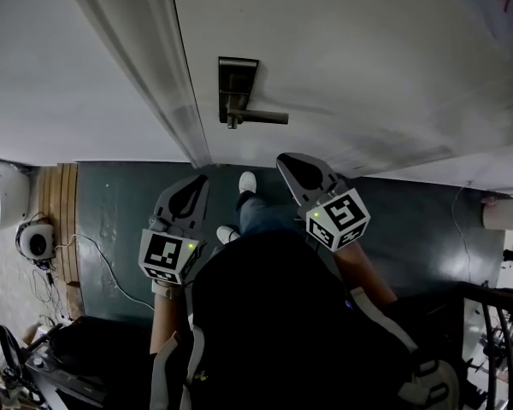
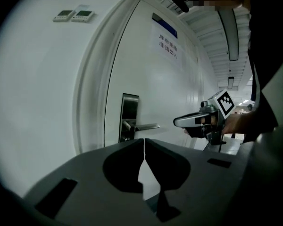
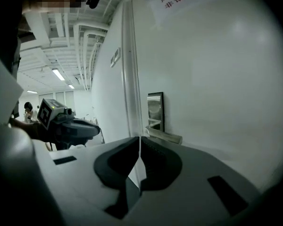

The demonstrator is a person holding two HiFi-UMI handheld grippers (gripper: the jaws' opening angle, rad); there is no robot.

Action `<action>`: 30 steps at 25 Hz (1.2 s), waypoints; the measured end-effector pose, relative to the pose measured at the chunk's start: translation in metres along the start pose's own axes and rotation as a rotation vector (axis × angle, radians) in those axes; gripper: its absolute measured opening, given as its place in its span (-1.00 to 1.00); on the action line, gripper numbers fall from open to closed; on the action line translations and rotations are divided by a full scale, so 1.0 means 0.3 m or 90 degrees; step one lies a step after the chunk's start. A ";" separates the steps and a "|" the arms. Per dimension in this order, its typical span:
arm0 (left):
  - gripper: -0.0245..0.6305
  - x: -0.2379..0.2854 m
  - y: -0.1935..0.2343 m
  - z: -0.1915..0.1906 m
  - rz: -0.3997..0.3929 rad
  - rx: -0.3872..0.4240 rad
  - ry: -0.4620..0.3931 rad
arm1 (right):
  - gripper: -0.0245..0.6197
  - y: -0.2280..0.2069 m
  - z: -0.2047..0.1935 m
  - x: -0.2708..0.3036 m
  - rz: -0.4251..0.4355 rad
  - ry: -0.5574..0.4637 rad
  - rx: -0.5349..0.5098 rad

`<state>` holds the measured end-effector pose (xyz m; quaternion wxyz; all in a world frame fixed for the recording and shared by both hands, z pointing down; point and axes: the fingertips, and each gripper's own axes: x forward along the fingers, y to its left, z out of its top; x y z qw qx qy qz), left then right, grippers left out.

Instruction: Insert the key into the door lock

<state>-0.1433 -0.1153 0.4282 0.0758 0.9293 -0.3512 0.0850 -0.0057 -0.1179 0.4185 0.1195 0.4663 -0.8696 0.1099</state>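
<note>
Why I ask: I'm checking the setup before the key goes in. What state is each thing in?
Door: shut in its frame.
Handle: level, not pressed.
Lock: no key in it.
Left claw: shut, nothing between.
Right claw: shut, nothing between.

A person's two white shoes (image 1: 247, 182) are standing on the dark green floor (image 1: 120, 207). At its left edge a slatted wooden board (image 1: 60, 220) is lying flat, and a thin white cable (image 1: 103, 263) is trailing across the floor from a round white device (image 1: 36, 242) beside the board.
</note>
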 end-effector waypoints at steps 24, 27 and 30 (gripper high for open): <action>-0.90 0.008 -0.025 0.021 0.006 -0.007 -0.005 | -0.85 -0.016 -0.023 -0.029 0.009 0.009 0.012; -0.90 0.009 -0.024 0.019 0.007 -0.007 -0.005 | -0.85 -0.006 -0.034 -0.033 0.012 0.013 0.009; -0.90 0.008 -0.029 0.019 0.007 -0.009 -0.006 | -0.85 0.000 -0.045 -0.039 0.013 0.018 0.009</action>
